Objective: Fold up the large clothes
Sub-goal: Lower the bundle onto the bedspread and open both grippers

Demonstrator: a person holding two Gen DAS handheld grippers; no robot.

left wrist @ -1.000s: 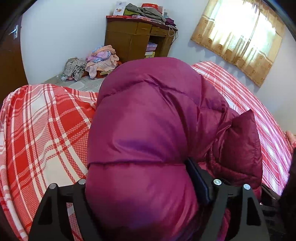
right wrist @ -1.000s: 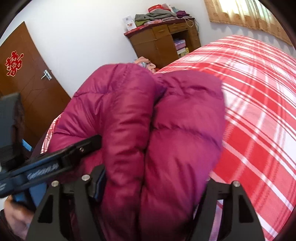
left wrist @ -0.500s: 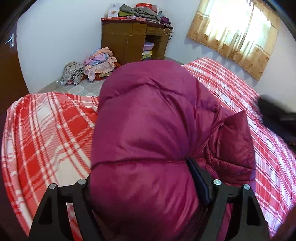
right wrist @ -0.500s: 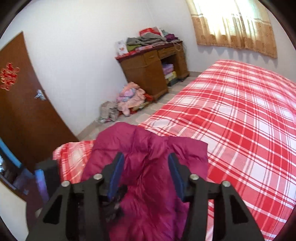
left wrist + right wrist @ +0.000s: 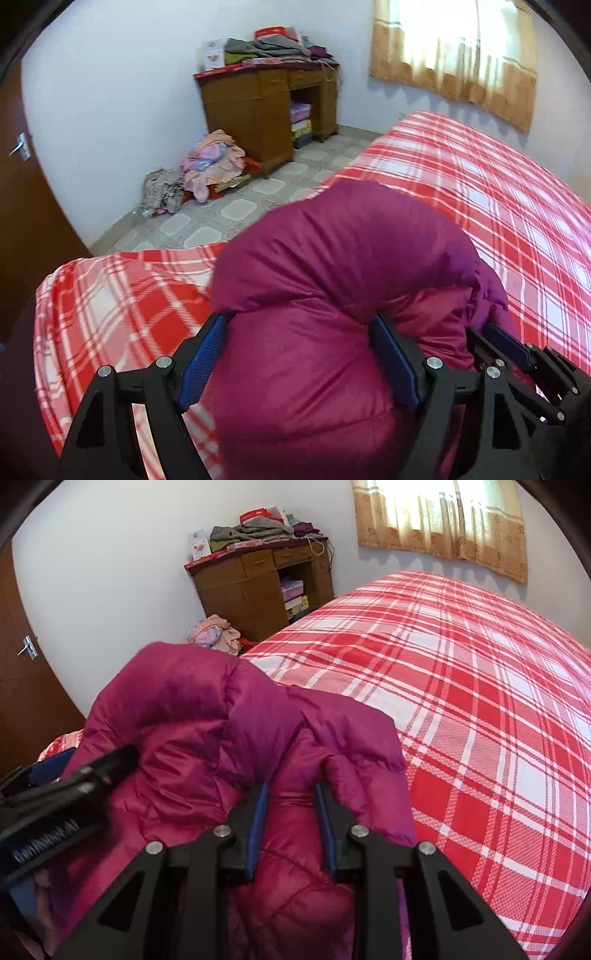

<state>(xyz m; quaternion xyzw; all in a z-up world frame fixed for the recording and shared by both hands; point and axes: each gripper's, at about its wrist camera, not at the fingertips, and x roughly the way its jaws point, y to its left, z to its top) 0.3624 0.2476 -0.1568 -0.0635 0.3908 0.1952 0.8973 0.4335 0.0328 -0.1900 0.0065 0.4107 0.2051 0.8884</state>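
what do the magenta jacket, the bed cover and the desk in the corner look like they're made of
Magenta jacket: likely a thin synthetic shell with soft filling; it has a slight sheen and bulges in stitched, puffy sections.
Bed cover: woven cloth, probably cotton or a blend; matte, with a red and white check.
Desk: brown wood or wood veneer, smooth and faintly glossy.

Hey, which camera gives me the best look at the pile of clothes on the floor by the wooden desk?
The left wrist view: the pile of clothes lies fully exposed on the tiled floor beside the desk. In the right wrist view the magenta jacket hides most of it.
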